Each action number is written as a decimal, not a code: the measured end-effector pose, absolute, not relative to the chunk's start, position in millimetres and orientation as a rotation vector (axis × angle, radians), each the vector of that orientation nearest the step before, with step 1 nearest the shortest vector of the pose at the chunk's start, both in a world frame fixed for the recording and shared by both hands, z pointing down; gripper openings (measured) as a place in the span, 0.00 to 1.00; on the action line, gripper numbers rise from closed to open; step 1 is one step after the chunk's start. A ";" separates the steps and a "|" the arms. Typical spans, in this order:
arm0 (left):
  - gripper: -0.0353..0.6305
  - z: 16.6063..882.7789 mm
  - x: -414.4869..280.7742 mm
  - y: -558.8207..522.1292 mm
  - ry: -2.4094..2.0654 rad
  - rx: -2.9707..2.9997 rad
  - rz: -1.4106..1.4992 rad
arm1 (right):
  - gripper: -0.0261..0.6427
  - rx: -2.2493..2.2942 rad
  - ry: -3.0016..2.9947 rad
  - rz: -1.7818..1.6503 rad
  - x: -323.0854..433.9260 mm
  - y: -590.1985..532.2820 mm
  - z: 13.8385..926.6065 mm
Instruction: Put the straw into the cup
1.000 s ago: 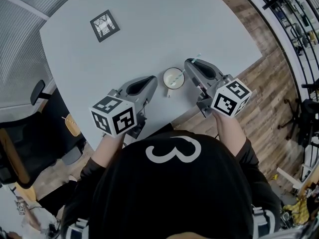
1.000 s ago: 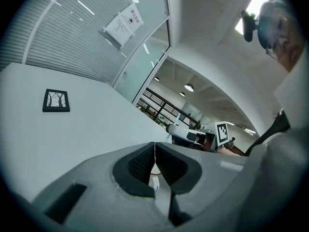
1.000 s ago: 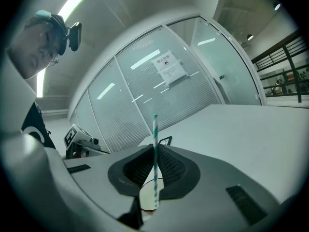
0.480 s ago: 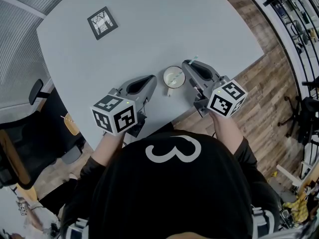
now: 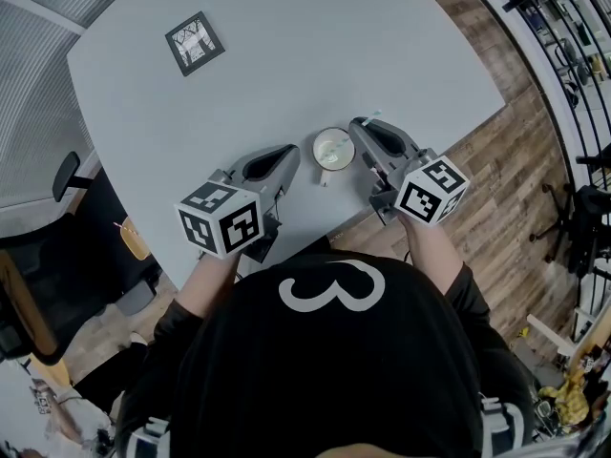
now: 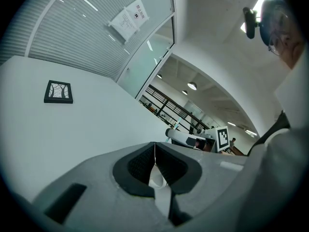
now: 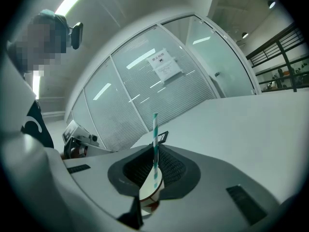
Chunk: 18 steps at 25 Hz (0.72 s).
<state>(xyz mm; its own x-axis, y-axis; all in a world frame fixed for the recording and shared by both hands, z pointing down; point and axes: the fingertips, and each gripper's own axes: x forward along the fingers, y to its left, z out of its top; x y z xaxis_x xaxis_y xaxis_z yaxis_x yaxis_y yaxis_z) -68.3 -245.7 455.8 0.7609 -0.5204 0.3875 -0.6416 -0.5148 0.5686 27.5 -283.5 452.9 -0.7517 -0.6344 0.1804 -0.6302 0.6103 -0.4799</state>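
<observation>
A white paper cup stands on the pale table near its front edge, between my two grippers. My right gripper is just right of the cup and is shut on a teal-and-white striped straw. The straw stands upright, its top above the jaws and its lower end down at the cup's mouth. My left gripper rests just left of the cup, shut with nothing held. In the left gripper view the cup shows behind the closed jaw tips.
A small black-framed picture lies flat at the table's far left, also in the left gripper view. The table's edge runs close in front of the cup, with wooden floor to the right. A dark chair stands at the left.
My right gripper has sunk a little with the straw and edged slightly towards the cup. The left gripper and the cup have stayed put.
</observation>
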 end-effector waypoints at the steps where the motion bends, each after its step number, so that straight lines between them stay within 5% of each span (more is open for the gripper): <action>1: 0.08 455.9 -68.2 -245.6 -0.865 2.232 0.215 | 0.09 -1.102 2.814 -0.838 27.5 -283.5 453.7; 10: 0.08 450.7 -67.7 -243.9 -0.881 2.232 0.205 | 0.09 -1.139 2.784 -0.869 34.2 -285.6 457.7; 18: 0.08 444.5 -66.2 -234.3 -0.908 2.232 0.196 | 0.23 -1.155 2.748 -0.860 46.6 -281.4 449.8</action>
<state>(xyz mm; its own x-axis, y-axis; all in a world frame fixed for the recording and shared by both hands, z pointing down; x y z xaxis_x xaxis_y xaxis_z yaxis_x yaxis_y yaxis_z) -66.2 -234.3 444.5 0.7419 -0.5525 0.3800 -0.6601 -0.5022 0.5586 46.6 -281.4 449.8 -0.7221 -0.6703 0.1711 -0.6482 0.5694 -0.5056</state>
